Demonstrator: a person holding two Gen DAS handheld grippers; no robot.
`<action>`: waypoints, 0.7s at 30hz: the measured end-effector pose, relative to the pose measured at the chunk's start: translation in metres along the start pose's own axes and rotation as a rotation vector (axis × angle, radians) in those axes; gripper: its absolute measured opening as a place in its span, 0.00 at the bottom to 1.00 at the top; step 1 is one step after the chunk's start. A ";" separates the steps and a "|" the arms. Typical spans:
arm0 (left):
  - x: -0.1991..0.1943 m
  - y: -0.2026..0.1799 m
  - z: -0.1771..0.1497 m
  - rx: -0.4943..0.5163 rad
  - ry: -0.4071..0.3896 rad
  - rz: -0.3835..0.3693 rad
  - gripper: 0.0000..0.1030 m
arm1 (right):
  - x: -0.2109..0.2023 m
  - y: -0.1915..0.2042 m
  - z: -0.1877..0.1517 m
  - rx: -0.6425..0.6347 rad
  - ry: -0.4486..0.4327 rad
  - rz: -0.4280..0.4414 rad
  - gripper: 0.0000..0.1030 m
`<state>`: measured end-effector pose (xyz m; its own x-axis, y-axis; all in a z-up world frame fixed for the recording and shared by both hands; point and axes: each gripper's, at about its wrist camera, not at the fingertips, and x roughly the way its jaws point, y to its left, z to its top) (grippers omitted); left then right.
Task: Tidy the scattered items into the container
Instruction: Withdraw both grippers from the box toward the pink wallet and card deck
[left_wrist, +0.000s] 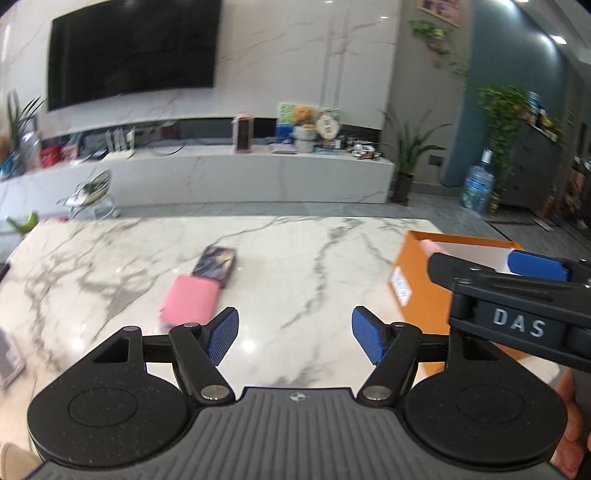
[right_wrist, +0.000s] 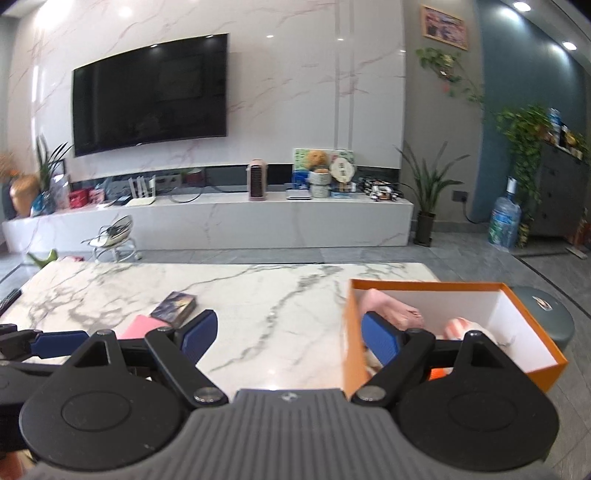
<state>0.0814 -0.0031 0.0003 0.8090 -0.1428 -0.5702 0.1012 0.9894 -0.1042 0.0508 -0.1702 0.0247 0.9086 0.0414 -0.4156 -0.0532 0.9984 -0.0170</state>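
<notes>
Left wrist view. The left gripper (left_wrist: 294, 334) stands above the white grey-veined marble table (left_wrist: 295, 258) with its blue ribbed fingers (left_wrist: 221, 334) spread wide and nothing between them. Ahead and to the left, a flat pink rectangular pouch (left_wrist: 188, 302) lies on the table. A dark rectangular box with a printed cover (left_wrist: 215, 266) touches the far end of the pouch; whether it overlaps the pouch cannot be told. Both items are blurred, and the print cannot be read. At the right, an orange cardboard box with a white interior (left_wrist: 417, 291) sits on the table, well apart from the two items. The right gripper (left_wrist: 524, 273) crosses in front of the box and hides most of its opening. Only one blue pad shows clearly, so the state of the tongs cannot be judged from this view. A pale pink object at the box's far left corner is partly hidden.

Right wrist view. The right gripper (right_wrist: 290, 338) has its fingers spread wide and grips nothing. The right finger (right_wrist: 380, 338) lies in front of the orange box (right_wrist: 532, 332). Inside the box, soft pink and striped items (right_wrist: 391, 308) are visible, partly covered by the finger; their kind cannot be made out. The pink pouch (right_wrist: 142, 326) and the dark box (right_wrist: 173, 304) lie to the left, the pouch partly hidden behind the gripper's left finger. The left gripper (right_wrist: 55, 339) enters at the left edge, cut off.
</notes>
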 end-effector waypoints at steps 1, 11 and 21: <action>0.001 0.007 -0.001 -0.013 0.004 0.006 0.77 | 0.002 0.006 0.000 -0.009 0.003 0.005 0.85; 0.015 0.057 -0.013 -0.122 0.032 0.044 0.76 | 0.022 0.045 -0.006 -0.059 0.045 0.029 0.85; 0.036 0.097 -0.021 -0.203 0.061 0.078 0.74 | 0.057 0.080 -0.021 -0.168 0.139 0.050 0.85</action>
<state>0.1083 0.0875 -0.0475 0.7726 -0.0733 -0.6307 -0.0842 0.9727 -0.2161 0.0893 -0.0892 -0.0195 0.8380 0.0737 -0.5407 -0.1759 0.9744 -0.1399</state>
